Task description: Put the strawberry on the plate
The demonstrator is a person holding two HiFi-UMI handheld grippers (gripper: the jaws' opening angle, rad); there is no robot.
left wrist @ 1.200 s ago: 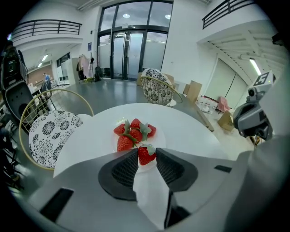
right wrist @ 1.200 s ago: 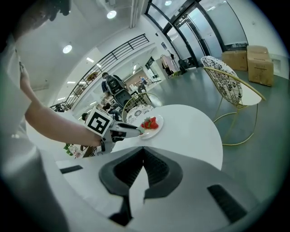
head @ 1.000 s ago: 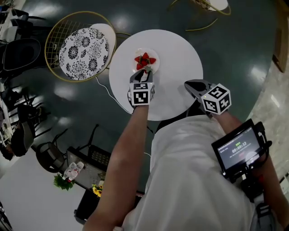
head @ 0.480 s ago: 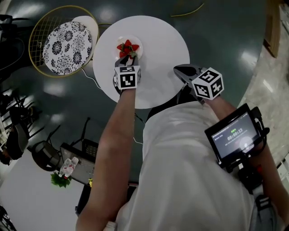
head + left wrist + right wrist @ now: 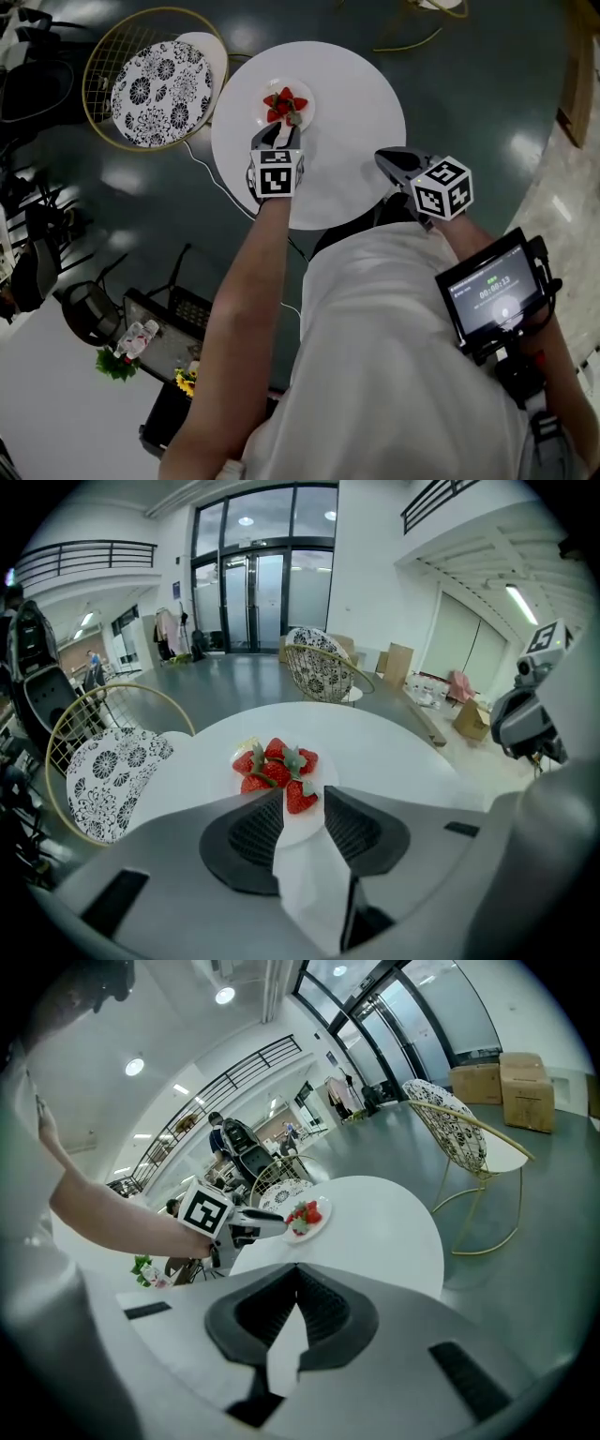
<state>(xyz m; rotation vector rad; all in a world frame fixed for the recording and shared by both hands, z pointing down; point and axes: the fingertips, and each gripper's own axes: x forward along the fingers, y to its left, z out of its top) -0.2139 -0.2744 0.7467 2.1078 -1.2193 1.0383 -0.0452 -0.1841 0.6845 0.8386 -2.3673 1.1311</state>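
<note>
A small white plate (image 5: pixel 302 97) with a heap of red strawberries (image 5: pixel 283 103) sits on the far left part of the round white table (image 5: pixel 347 103). My left gripper (image 5: pixel 281 135) rests at the plate's near rim, jaws open. In the left gripper view the nearest strawberry (image 5: pixel 300 797) lies on the plate (image 5: pixel 319 772) just at the gap of the left gripper (image 5: pixel 303 792), untouched by the pads. My right gripper (image 5: pixel 385 157) hovers at the table's near right edge, away from the plate, empty. The jaw tips of the right gripper (image 5: pixel 298 1271) meet.
A wire chair with a black-and-white patterned cushion (image 5: pixel 161 92) stands left of the table, close to its rim. A second patterned chair (image 5: pixel 319 672) stands beyond the table. A cable (image 5: pixel 220 187) runs on the dark floor. A screen device (image 5: pixel 492 295) hangs at the person's chest.
The head view has shifted slightly. Both grippers keep about the same places at the table, the left one still at the plate's near rim.
</note>
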